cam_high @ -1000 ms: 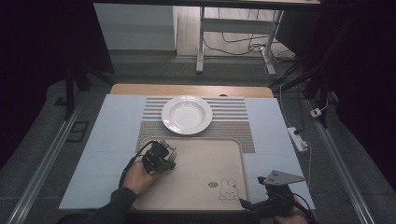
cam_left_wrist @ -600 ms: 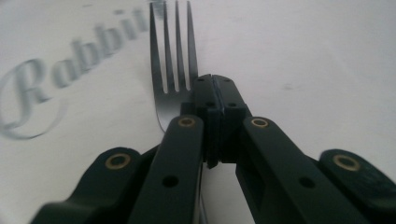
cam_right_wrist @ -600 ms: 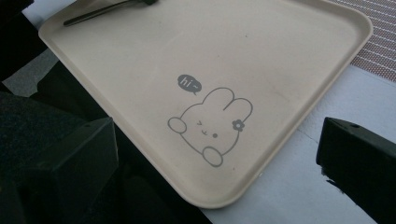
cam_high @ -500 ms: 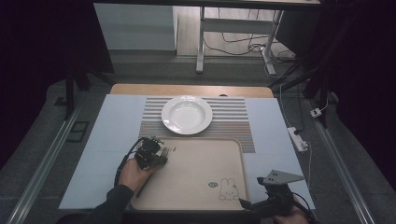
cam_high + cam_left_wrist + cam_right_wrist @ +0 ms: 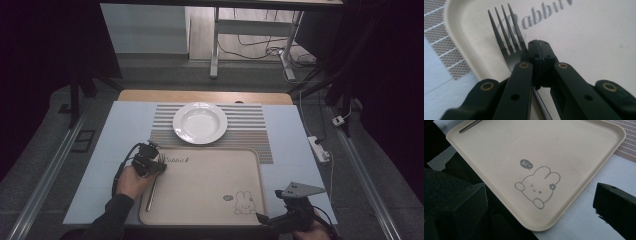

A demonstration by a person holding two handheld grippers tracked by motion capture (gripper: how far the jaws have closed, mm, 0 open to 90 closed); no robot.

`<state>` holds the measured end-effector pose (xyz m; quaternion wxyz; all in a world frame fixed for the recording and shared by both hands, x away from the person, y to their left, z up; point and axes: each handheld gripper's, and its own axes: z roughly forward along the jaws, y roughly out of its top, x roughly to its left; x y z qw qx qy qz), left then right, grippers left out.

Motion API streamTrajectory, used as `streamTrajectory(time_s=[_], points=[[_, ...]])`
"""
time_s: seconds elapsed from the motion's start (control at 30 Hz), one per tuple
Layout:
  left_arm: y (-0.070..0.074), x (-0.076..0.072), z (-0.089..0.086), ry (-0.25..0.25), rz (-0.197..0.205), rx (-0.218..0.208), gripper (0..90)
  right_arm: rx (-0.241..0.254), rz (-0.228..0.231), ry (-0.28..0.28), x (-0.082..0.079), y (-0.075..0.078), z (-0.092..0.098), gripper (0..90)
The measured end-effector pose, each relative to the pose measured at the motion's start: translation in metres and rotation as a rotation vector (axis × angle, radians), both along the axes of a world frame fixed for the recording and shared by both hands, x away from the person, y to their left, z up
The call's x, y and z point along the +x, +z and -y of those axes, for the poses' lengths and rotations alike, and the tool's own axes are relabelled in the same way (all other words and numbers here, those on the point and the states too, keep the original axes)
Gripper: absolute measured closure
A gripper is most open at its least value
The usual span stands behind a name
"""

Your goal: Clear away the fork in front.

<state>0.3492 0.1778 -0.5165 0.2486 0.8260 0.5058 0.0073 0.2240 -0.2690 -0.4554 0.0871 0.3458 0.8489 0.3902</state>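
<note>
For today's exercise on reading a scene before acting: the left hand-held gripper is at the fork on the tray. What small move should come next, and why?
Probably a short lift. The left hand-held gripper looks shut on the fork at its neck, and the fork seems to lie flat along the tray's left rim. Raising it slightly would clear that rim before carrying it, perhaps toward the plate. The right hand-held gripper waits open at the tray's near corner.

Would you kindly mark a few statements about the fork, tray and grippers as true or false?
1. The fork lies on the beige tray. True.
2. The left gripper has its jaws shut. True.
3. The white plate sits on the tray. False: it rests on the striped placemat behind the tray.
4. The right gripper clamps the tray's edge. False: its jaws stand open, with the tray's corner in view between them.
5. The tray bears a rabbit drawing. True.
</note>
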Motion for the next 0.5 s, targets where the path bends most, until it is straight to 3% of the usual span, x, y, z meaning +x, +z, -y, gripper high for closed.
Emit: streamTrajectory(time_s=[0.17,0.33,0.5], points=[[0.0,0.0,-0.001,-0.001,0.003,0.0,88.6,-0.003,0.0,0.004,0.0,0.0,-0.001,0.0],[0.005,-0.003,-0.002,-0.021,0.012,0.009,75.6,0.002,0.003,0.008,-0.001,0.0,0.0,0.0],[0.019,-0.011,-0.012,-0.029,0.057,-0.084,59.3,-0.003,0.001,0.008,-0.001,0.001,-0.001,0.0]])
